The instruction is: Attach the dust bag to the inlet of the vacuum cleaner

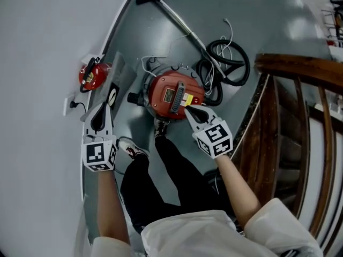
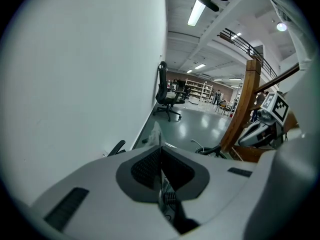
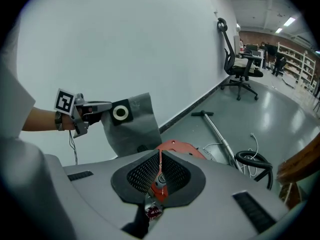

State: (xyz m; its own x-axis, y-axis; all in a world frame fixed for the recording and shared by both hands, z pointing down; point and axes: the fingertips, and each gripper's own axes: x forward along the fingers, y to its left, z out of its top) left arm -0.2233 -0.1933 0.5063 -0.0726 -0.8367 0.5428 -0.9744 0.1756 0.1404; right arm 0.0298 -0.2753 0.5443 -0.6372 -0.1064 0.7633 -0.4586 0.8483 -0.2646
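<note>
Left tool (image 3: 106, 106) clamps the grey fabric dust bag (image 3: 134, 126) by its edge; right tool (image 3: 160, 153), jaws together, points at the red drum vacuum cleaner (image 1: 163, 92). That thin pinch could let the bag slip.

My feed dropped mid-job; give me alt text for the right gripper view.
The left tool holds a grey bag near its black collar before the white wall at left. Past the shut right tool sits the red vacuum, with a wand and hose on the floor at right.

Both forearms (image 1: 230, 183) extend forward. Left gripper (image 1: 102, 114) jaws clamp the dust bag (image 1: 119, 74). Right gripper (image 1: 194, 114) jaws closed, empty.
</note>
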